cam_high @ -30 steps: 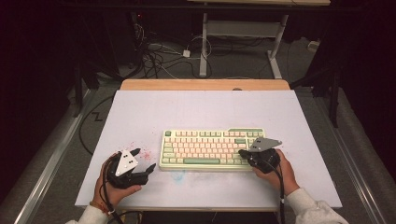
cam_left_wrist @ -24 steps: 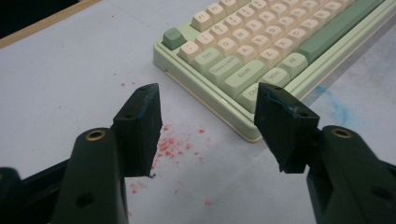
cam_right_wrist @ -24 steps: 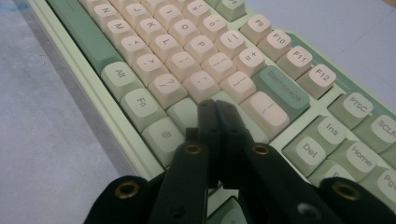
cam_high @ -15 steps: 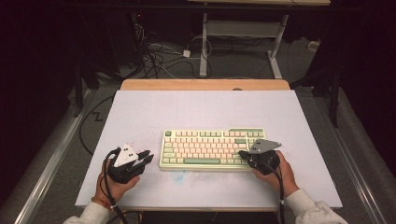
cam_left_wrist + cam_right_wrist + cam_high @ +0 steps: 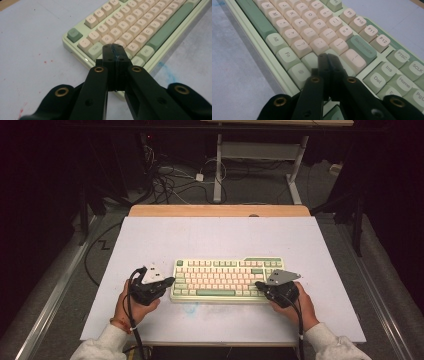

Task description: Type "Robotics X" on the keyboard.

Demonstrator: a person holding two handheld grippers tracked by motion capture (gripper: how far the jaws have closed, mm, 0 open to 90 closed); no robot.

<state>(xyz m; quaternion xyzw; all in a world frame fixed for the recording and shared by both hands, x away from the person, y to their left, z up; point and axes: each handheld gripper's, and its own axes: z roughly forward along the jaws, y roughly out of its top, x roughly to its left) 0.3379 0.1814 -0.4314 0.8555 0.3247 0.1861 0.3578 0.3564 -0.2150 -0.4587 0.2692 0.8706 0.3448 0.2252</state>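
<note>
A pale green keyboard (image 5: 227,279) with cream and green keys lies on the white table (image 5: 220,240), near its front edge. My left gripper (image 5: 170,281) is at the keyboard's left end, jaws shut with nothing between them. In the left gripper view its tips (image 5: 115,47) hover over the keys at the keyboard's (image 5: 140,30) lower left corner. My right gripper (image 5: 259,284) is shut and empty too, at the keyboard's right end. In the right gripper view its tips (image 5: 327,56) sit over the keys just below Backspace on the keyboard (image 5: 312,32).
A blue smudge (image 5: 190,308) marks the table in front of the keyboard. A wooden strip (image 5: 220,210) edges the table's far side. Beyond it are cables (image 5: 170,180) and a desk frame (image 5: 255,155) on the floor.
My left gripper has moved right, from beside the keyboard to its left end. The right gripper has stayed where it was.
</note>
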